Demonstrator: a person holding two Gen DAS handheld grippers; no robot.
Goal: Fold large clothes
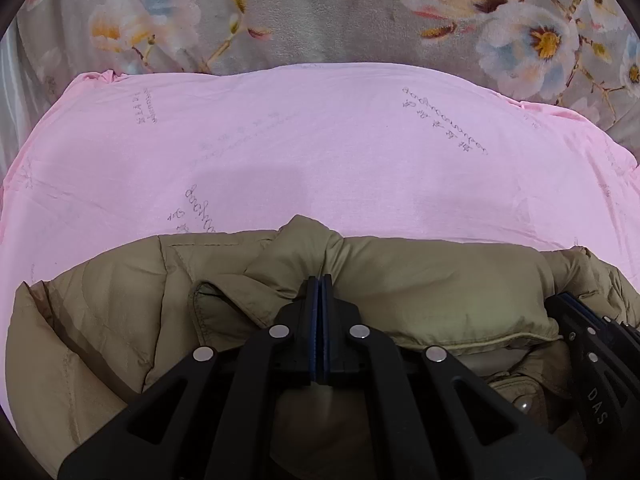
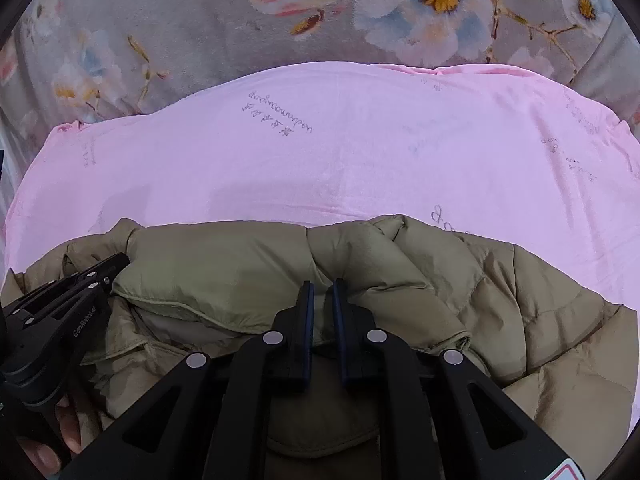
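While the floral blanket (image 1: 320,20) filled the far background, a pink sheet (image 1: 320,152) lay spread over it, and the olive puffer jacket (image 1: 420,292) lay bunched along the sheet's near edge, directly beneath both tools. Its long axis ran side to side across both views; which end was collar and which hem could not be told, though a hem-like or placket edge showed near the middle.

The left tool (image 1: 320,280) had its jaws fully together, pinching a raised ridge of the jacket's fabric. The right tool (image 2: 322,286) had its jaws narrowly apart, clamped on a thicker padded fold. The two stood close, each visible at the edge of the other's view, with a hand (image 2: 60,436) behind the left one.

Judging from this, the slick, puffy shell was the main risk: the left pinch probably caught only the thin outer layer, so a lift could let it slide free or drag one layer, leaving the fold lopsided. The loose sheet could also rumple underneath.
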